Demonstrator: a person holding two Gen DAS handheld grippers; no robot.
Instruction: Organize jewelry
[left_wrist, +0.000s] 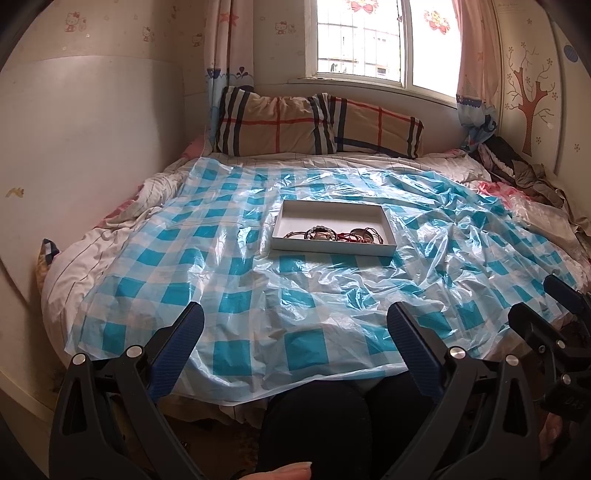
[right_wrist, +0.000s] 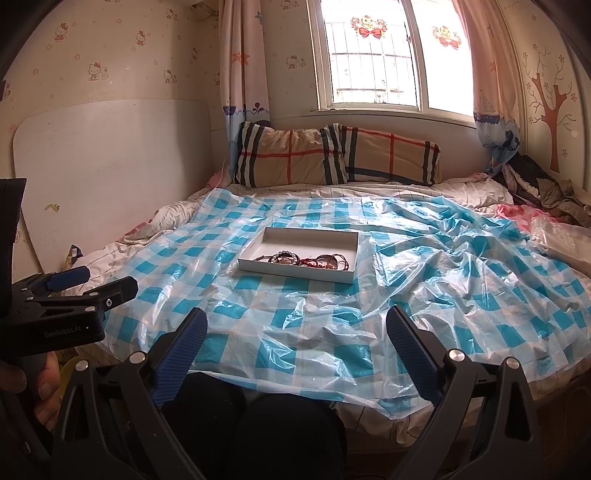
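A white shallow box (left_wrist: 291, 210) lies on the blue-and-white checked plastic sheet (left_wrist: 229, 280) in the middle of the bed; it also shows in the right wrist view (right_wrist: 273, 234). Bead bracelets and red cords (left_wrist: 332, 234) lie bunched along the box's near side, also seen in the right wrist view (right_wrist: 306, 260). My left gripper (left_wrist: 295, 321) is open and empty, held well short of the box above the bed's near edge. My right gripper (right_wrist: 295, 325) is open and empty, likewise back from the box. Each gripper shows at the edge of the other's view.
Two plaid pillows (left_wrist: 317, 123) lie at the head of the bed under the window. A heap of dark clothes (left_wrist: 517, 166) and clear plastic (right_wrist: 561, 232) sit at the right. A white board (right_wrist: 110, 166) leans on the left wall. The person's knees (right_wrist: 258, 424) are at the bed's near edge.
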